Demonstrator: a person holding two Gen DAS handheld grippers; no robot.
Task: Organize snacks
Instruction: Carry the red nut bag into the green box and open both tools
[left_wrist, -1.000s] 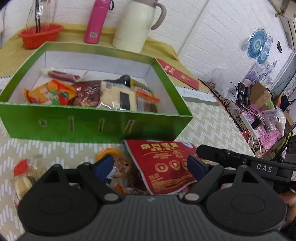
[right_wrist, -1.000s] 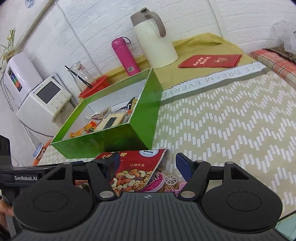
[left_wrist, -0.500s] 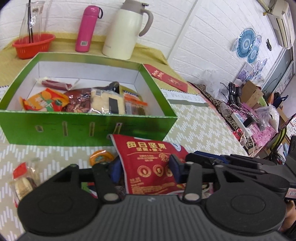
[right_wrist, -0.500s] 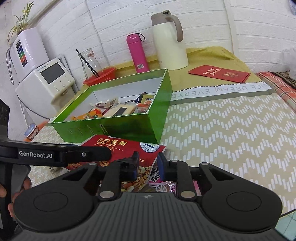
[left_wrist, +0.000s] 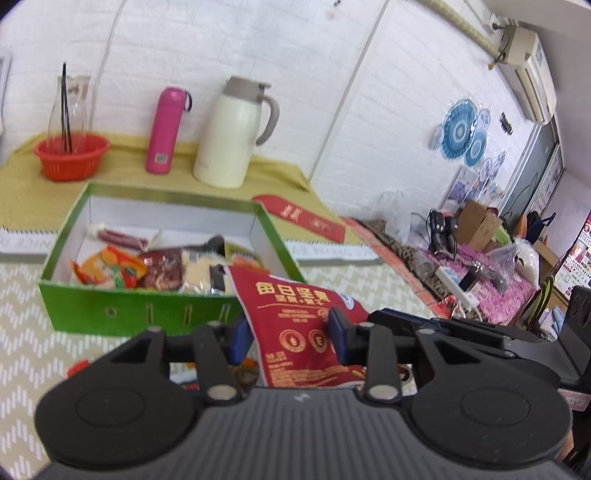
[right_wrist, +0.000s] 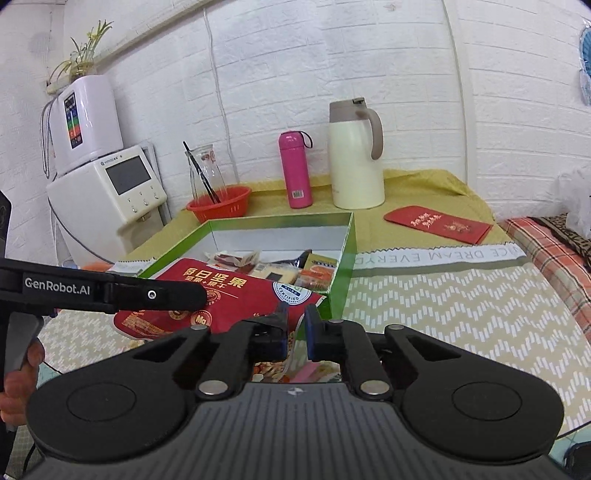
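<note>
Both tongs are now gripping the same red nut bag (left_wrist: 295, 317), which a second ago was lying flat on the worktop (left_wrist: 22, 343) in front of the green box (left_wrist: 129, 312) with both pairs of jaws spread wide around it. The left tongs (left_wrist: 288, 334) have just been closing and are pinching the bag across its width, the blue pads pressing its two sides. The right tongs (right_wrist: 295, 326) have closed down to nearly pressed together and are nipping a thin edge of the bag near its round seal. In the right wrist view the left tongs' black arm is reaching across the bag's upper face, and the person's hand (right_wrist: 16, 373) is showing at the left edge. The bag is now lifted off the patterned cloth and is hanging between the two grips, its top overlapping the near wall of the box in both views, where a second ago it sat below that wall. Inside the box several packets (left_wrist: 155, 271) are already lying along the near side, and the far part of the floor is showing white. Judging from this, the pick-up is done and the carry into the box is under way; the bag probably needs to clear the near wall before release.
</note>
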